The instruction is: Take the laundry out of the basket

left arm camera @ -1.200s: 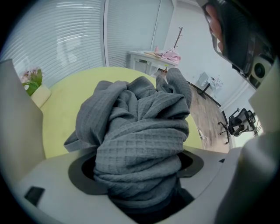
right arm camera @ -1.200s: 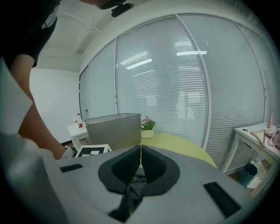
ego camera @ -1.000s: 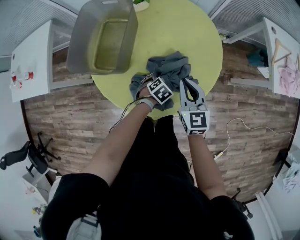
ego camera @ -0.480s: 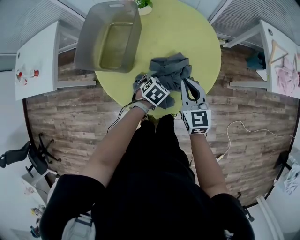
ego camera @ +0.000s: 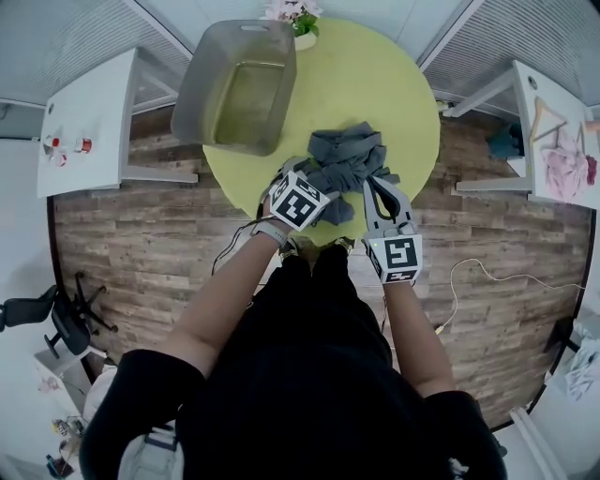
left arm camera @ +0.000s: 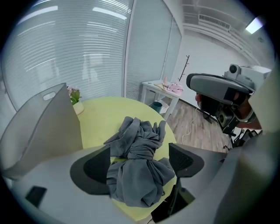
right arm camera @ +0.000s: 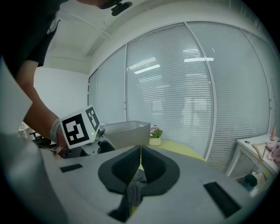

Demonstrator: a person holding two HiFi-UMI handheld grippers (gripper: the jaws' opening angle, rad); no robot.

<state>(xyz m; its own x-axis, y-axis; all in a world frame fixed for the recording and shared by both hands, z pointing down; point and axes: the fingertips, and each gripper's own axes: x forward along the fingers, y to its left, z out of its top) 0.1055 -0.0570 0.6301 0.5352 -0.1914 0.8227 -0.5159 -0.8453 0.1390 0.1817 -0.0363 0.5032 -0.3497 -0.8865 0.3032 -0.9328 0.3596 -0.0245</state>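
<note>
A crumpled grey garment [ego camera: 345,157] lies on the round yellow-green table [ego camera: 394,84], outside the grey basket [ego camera: 242,86], which looks empty. My left gripper [ego camera: 306,172] hovers over the pile's near left side. In the left gripper view its jaws stand wide apart around the garment [left arm camera: 140,166] lying below, and the pads do not press on it. My right gripper [ego camera: 380,184] sits at the pile's near right corner. In the right gripper view [right arm camera: 140,158] it is shut, with a fold of grey cloth [right arm camera: 134,189] pinched between the pads and hanging down.
A small flower pot [ego camera: 300,21] stands behind the basket [left arm camera: 39,127] at the table's far edge. White side tables flank the table at left [ego camera: 84,122] and right [ego camera: 553,122], the right one bearing a hanger and pink clothes. A cable [ego camera: 487,251] lies on the wood floor.
My left gripper has lifted off the pile and drawn back toward the table's near edge, jaws still wide. The right gripper has risen slightly, still shut on the cloth.
</note>
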